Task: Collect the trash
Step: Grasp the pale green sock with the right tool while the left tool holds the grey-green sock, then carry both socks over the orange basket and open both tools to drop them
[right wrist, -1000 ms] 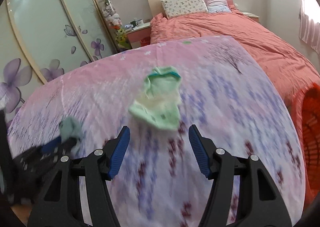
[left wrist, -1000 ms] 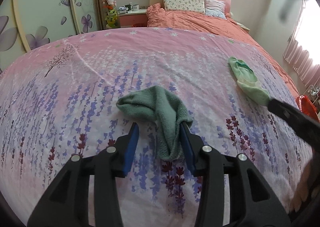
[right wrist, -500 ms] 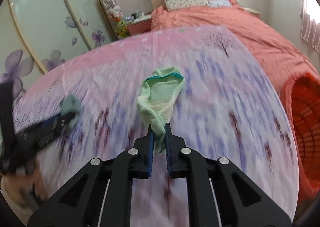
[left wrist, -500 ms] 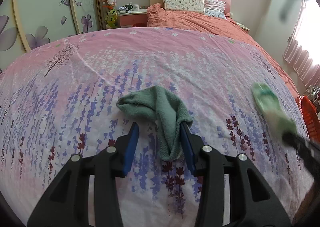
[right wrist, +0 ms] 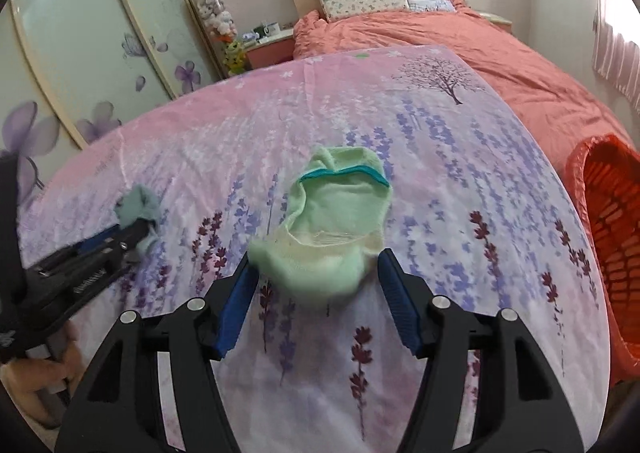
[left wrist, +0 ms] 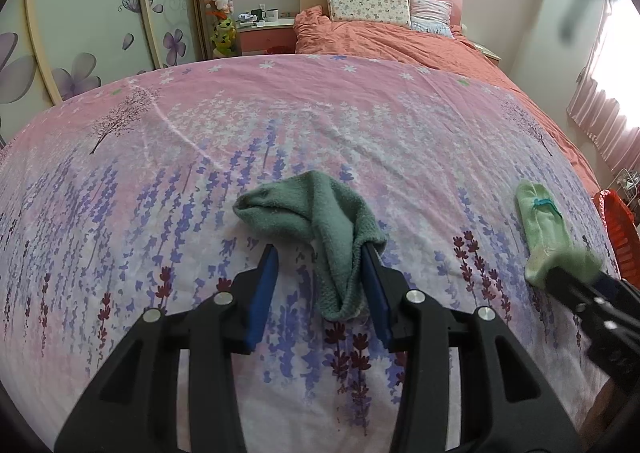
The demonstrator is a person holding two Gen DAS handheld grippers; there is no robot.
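A dark green sock (left wrist: pixel 316 221) lies folded on the pink floral bedspread (left wrist: pixel 280 125). My left gripper (left wrist: pixel 318 289) is open, its fingers on either side of the sock's near end, the right finger touching it. A light green sock (right wrist: pixel 332 229) with a teal cuff lies in front of my right gripper (right wrist: pixel 318 293), which is open with the sock's near end between its fingers. That sock also shows in the left wrist view (left wrist: pixel 548 229). The dark sock shows small in the right wrist view (right wrist: pixel 138 209).
An orange-red mesh basket (right wrist: pixel 612 229) stands at the bed's right edge. Further back are an orange duvet (left wrist: pixel 400 41), pillows (left wrist: pixel 368 1) and a bedside table (left wrist: pixel 264 27). Wardrobe doors (left wrist: pixel 80 13) run along the left.
My right gripper was shut on the light green sock half a second ago and has now opened, leaving the sock on the bedspread nearer the right edge. The left gripper has not moved.
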